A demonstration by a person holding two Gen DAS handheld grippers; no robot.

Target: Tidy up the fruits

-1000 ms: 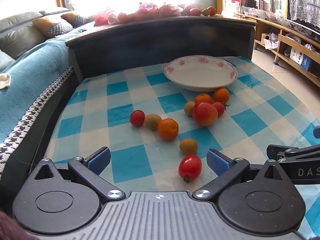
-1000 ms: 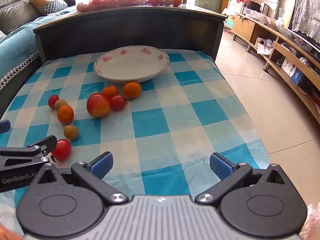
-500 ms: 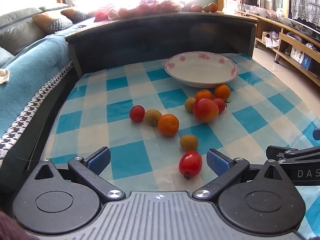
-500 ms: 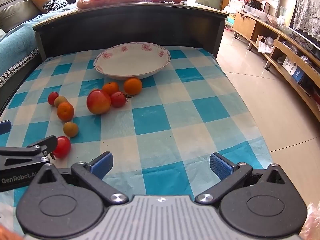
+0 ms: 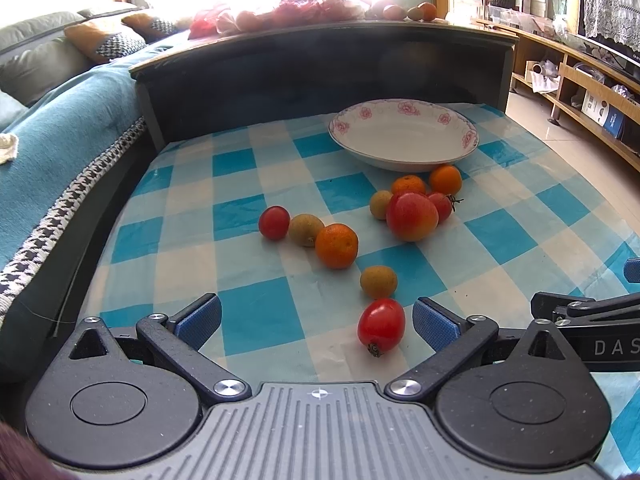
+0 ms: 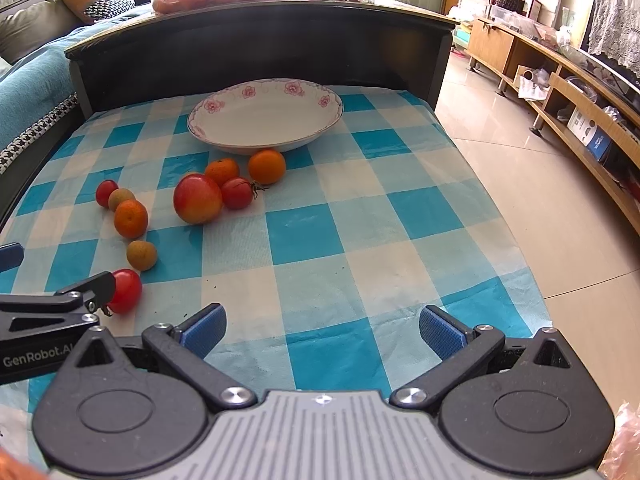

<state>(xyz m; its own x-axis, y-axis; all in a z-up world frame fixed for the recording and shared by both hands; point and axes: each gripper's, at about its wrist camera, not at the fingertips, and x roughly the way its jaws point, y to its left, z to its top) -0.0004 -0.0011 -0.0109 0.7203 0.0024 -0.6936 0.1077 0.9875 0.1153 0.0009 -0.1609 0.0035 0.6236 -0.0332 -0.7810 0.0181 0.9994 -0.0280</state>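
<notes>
A white floral bowl (image 5: 404, 148) (image 6: 266, 120) stands empty at the back of the checked cloth. Several loose fruits lie in front of it: a big red apple (image 5: 411, 216) (image 6: 197, 198), oranges (image 5: 337, 245) (image 6: 267, 166), small tomatoes and brownish longans (image 5: 378, 281). A red tomato (image 5: 381, 325) (image 6: 125, 290) lies just ahead of my left gripper (image 5: 316, 320), near its right finger. The left gripper is open and empty. My right gripper (image 6: 322, 328) is open and empty over bare cloth, right of the fruits.
A dark raised cabinet wall (image 5: 320, 64) backs the table, with more fruit on its top. A blue-covered sofa (image 5: 52, 128) lies to the left. Tiled floor and a low wooden shelf unit (image 6: 560, 92) lie to the right of the table edge.
Both grippers have drifted slightly forward and tilted down; the bowl and fruits sit a little lower in view. Nothing on the cloth has moved. Both stay open.
</notes>
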